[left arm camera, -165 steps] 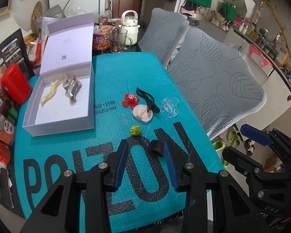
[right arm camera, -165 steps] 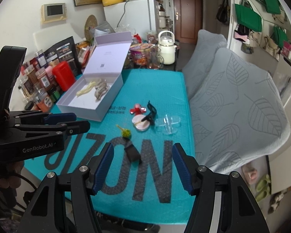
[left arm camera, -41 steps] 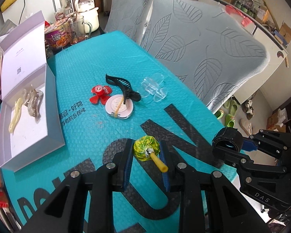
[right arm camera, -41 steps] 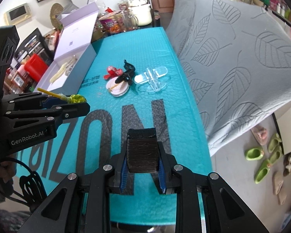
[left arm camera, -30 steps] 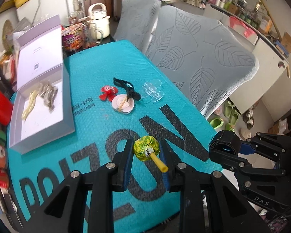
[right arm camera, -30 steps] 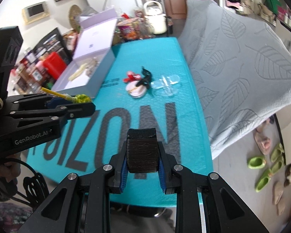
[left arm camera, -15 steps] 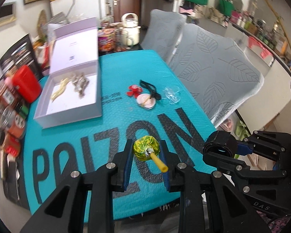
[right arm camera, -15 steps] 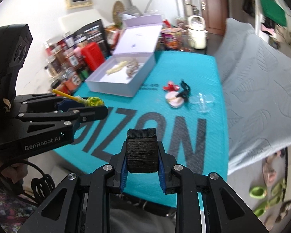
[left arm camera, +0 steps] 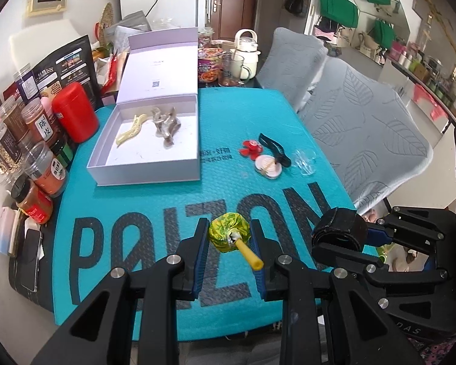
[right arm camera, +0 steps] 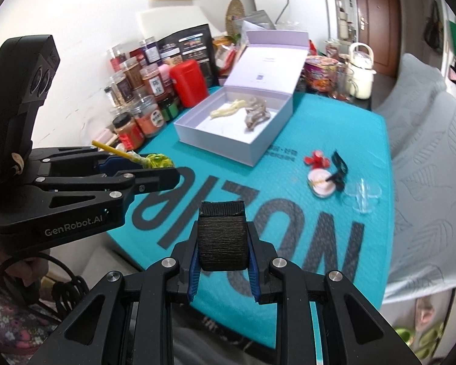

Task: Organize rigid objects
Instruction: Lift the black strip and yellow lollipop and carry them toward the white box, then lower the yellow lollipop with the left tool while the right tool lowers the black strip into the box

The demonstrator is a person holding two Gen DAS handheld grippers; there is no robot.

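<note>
Holding 2 things above the near edge of the teal worktop (left arm camera: 173, 194) right now. Left hand-held gripper (left arm camera: 229, 245) is clamped on a lollipop (left arm camera: 229, 232) by its crinkly green-yellow wrapped head, at bottom center of the left view, yellow stick pointing back at the camera. It looks light and hard, though the foil could slip, so gripping the round head seems right. Right hand-held gripper (right arm camera: 222, 260) is squeezed on a black strap roll (right arm camera: 222, 238); probably light and a bit squashy, best pinched across its flat sides. The open white box (left arm camera: 146, 168) with clips inside sits upper left. The roll's far side is hidden, and the clear clip (left arm camera: 304, 161) is hard to make out.
</note>
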